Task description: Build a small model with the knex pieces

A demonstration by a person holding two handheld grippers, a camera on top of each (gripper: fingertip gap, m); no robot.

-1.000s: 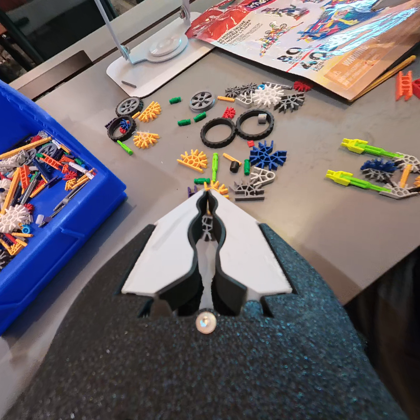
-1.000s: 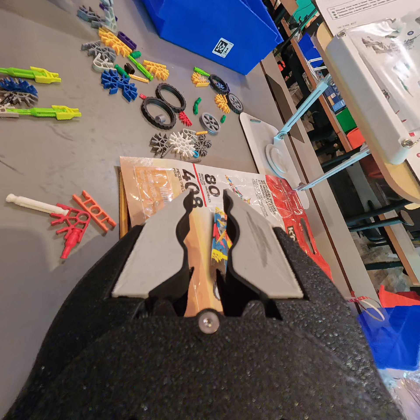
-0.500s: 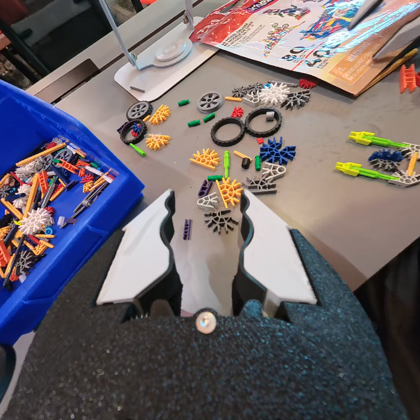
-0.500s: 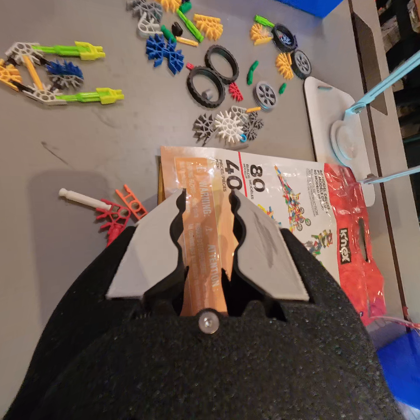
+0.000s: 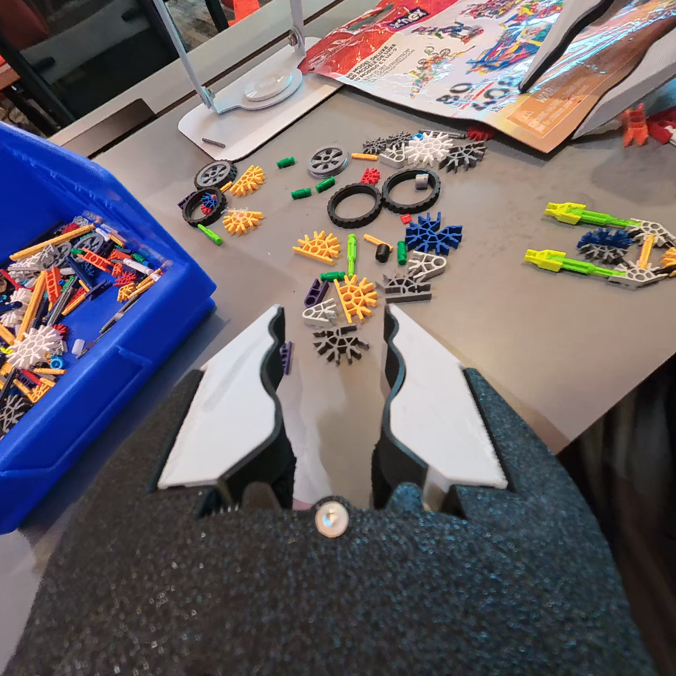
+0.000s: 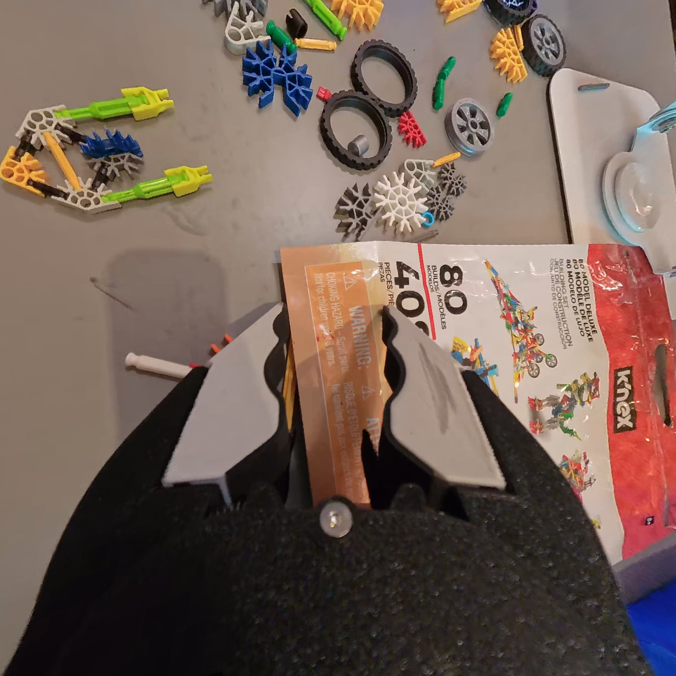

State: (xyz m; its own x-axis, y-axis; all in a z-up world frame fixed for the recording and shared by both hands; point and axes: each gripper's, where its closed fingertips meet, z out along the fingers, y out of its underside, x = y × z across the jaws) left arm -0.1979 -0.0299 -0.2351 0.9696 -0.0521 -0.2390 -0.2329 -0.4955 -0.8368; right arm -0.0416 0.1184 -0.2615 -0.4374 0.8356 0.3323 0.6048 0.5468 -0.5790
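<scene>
My left gripper [image 5: 333, 316] is open and empty, low over the grey table [image 5: 494, 347]. A dark grey snowflake connector [image 5: 340, 344] lies on the table between its fingers. A small grey connector [image 5: 318, 314] and a yellow connector [image 5: 356, 297] lie just beyond the tips, and a purple piece [image 5: 287, 356] sits by the left finger. My right gripper [image 6: 333, 309] is open over the orange end of a printed plastic bag [image 6: 512, 329] that lies flat. It also shows in the left wrist view [image 5: 570, 51] at the top right.
A blue bin [image 5: 120, 351] full of mixed pieces stands at the left. Loose connectors, rods, two black tyres [image 5: 382, 199] and wheels cover mid-table. A part-built assembly with green rods [image 6: 84, 157] lies apart. A white stand base [image 5: 256, 109] is at the back. A white rod [image 6: 157, 364] lies near the right gripper. The grippers' ends are close to 20 cm from one another.
My left gripper was shut on the dark grey connector; it opened, let it down on the table and drew back. My right gripper moved over the bag and opened wider.
</scene>
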